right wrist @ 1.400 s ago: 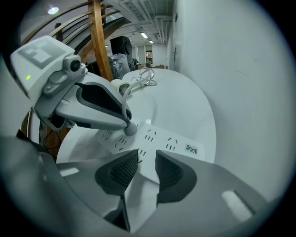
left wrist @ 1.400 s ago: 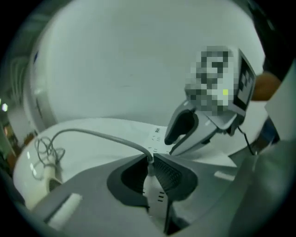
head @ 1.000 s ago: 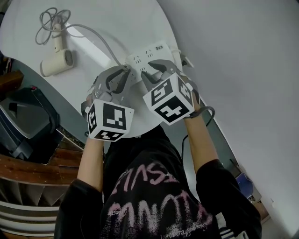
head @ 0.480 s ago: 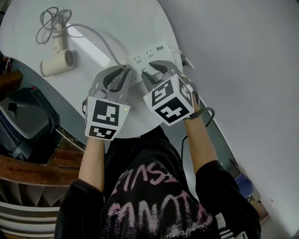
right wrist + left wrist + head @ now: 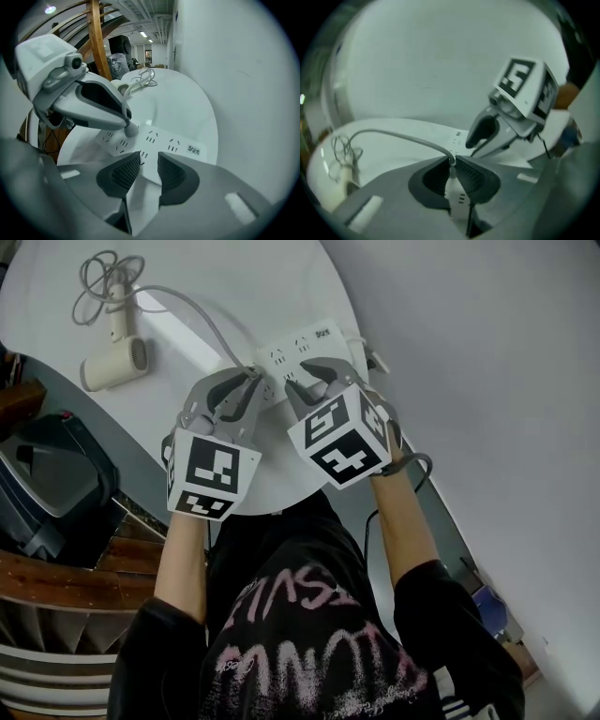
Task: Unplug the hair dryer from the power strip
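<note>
Head view, left to right: the hair dryer (image 5: 114, 364) lies on its side on the white table (image 5: 234, 287), well ahead and to the left of the left gripper (image 5: 246, 382), its grey cord (image 5: 202, 320) partly coiled beyond it and running back to that gripper's tips. Both forearms reach forward side by side, with the right gripper (image 5: 302, 379) just beside the left one and tilted over the white power strip (image 5: 305, 343), which lies directly ahead of both. The left gripper view alone shows the grasp: the jaws of the left gripper (image 5: 452, 164) are clamped on the white plug (image 5: 457, 201), the cord (image 5: 393, 137) leaving between their tips. The right gripper view adds that the right gripper (image 5: 149, 164) has its jaws slightly apart, holding nothing, with the power strip (image 5: 173, 145) beneath them, and the plug (image 5: 131, 129) at the strip's left sockets. No view shows whether the prongs are seated.
</note>
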